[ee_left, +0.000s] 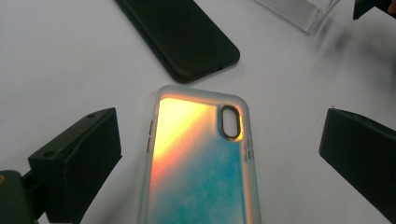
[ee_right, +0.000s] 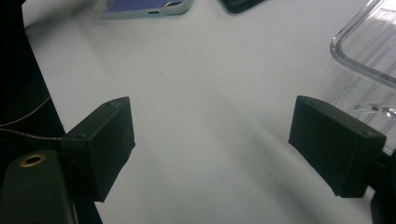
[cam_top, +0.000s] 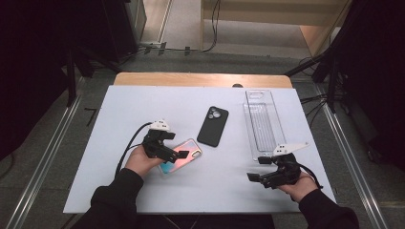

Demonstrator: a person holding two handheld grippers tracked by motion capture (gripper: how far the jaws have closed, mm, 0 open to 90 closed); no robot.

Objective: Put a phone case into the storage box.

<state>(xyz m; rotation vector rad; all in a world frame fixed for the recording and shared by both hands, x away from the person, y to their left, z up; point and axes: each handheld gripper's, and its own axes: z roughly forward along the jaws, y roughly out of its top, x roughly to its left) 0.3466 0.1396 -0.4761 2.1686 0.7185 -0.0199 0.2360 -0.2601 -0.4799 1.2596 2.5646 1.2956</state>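
i wore black long sleeves, cuffs at my wrists. my left gripper was black, with a small pale three-cornered plate on top and a black cable trailing off in a loop. my right gripper matched it, its pale plate longer. the jaws were blocky, matte black; a brass-ringed hole sat near one base.
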